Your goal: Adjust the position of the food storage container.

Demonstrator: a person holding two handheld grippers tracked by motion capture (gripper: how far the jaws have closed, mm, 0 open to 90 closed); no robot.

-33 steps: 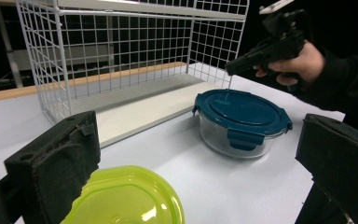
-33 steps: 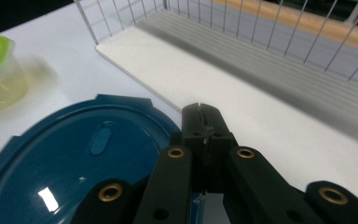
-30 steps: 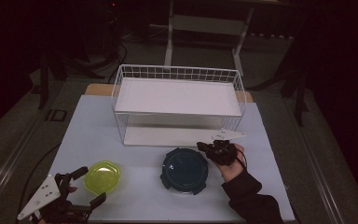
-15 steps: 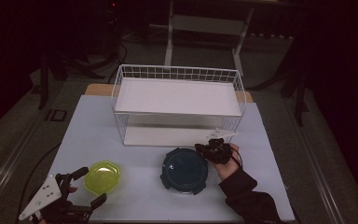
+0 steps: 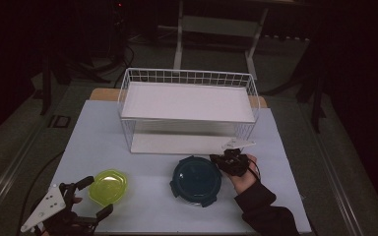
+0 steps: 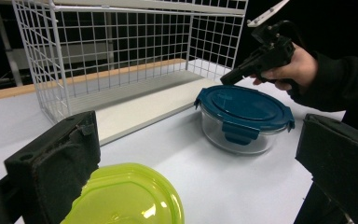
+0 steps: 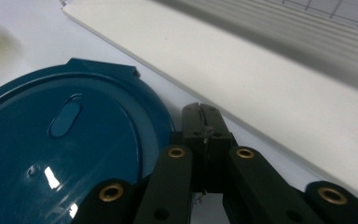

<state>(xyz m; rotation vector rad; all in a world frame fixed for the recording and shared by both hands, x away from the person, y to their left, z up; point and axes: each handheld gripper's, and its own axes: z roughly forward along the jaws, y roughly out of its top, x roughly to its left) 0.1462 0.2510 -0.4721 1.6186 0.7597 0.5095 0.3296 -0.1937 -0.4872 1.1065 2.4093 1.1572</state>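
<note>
Two grippers on the table, so going from the near edge outward: the left gripper [image 5: 84, 199] sits low at the front corner with its jaws spread wide apart, nothing between the pads, and the yellow-green lid [image 5: 108, 186] lies flat on the table just ahead of it, partly between the two jaws as seen in the left gripper view. Further in and off to that gripper's right is the round glass container with the teal lid [image 5: 196, 180], clips down, sitting on the white table [image 5: 93, 132]. The right gripper [image 5: 217, 161] is at the container's far right rim, jaws pressed fully together with nothing caught between them; in the right gripper view the closed tips hang just beside the lid's edge, over the bare strip of table between the container and the rack's bottom board. Whether the tips actually touch the rim I can't tell. Beyond all that stands the white wire rack [image 5: 189, 101], two shelves, both bare. My guess on what could go sideways: with the jaws shut like that, any push from the right gripper would just shove the container across the smooth tabletop toward the yellow-green lid instead of gripping it, since nothing is holding the glass. And if it tries to pop a clip from this angle, the tips look likely to skid off the rounded rim into the rack's board.
</note>
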